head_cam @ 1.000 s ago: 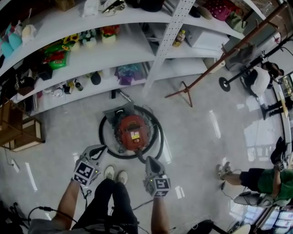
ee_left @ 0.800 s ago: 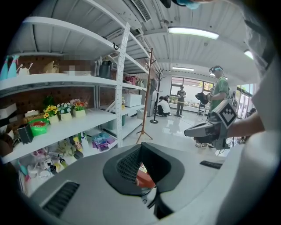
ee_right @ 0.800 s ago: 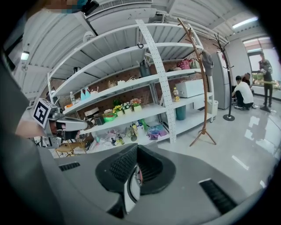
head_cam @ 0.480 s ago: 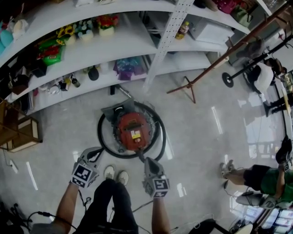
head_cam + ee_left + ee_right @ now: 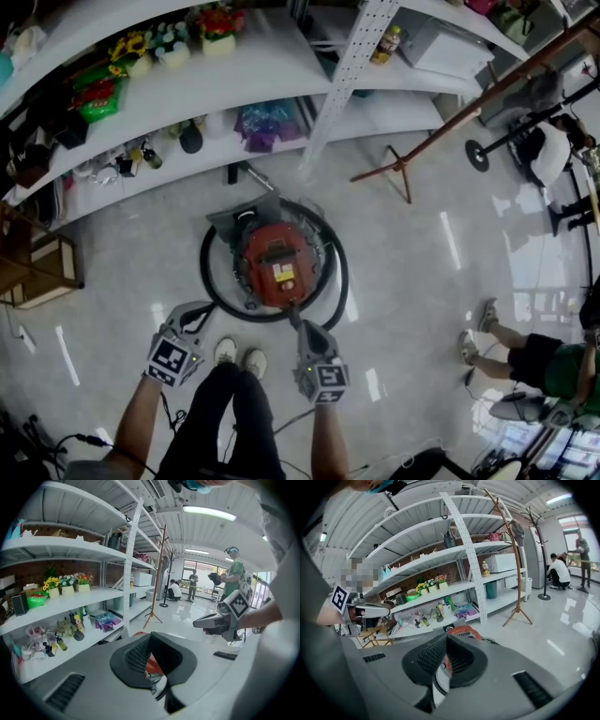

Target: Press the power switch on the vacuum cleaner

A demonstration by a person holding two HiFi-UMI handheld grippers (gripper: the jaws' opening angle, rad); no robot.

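A round red vacuum cleaner (image 5: pixel 277 262) stands on the pale floor, ringed by its coiled black hose (image 5: pixel 211 286). My left gripper (image 5: pixel 199 312) hovers near the hose's lower left, apart from the red body. Just below the vacuum's near edge is my right gripper (image 5: pixel 304 331). Both look shut with nothing held. In the left gripper view the left gripper (image 5: pixel 152 660) shows a sliver of red vacuum (image 5: pixel 153 668) through its pads, and the right gripper (image 5: pixel 208 621) floats to the right. The right gripper (image 5: pixel 446 660) view has the vacuum (image 5: pixel 461 631) just past its tip.
White shelving (image 5: pixel 262 103) with flowers, bottles and bags curves behind the vacuum. A wooden coat rack (image 5: pixel 403 173) leans at the right and a wooden crate (image 5: pixel 42 272) sits at the left. My own shoes (image 5: pixel 225 352) are between the grippers. Other people (image 5: pixel 544 361) stand at the far right.
The head view has drifted a little, so the vacuum sits slightly lower and larger in frame. Both grippers hold nearly the same places, still shut.
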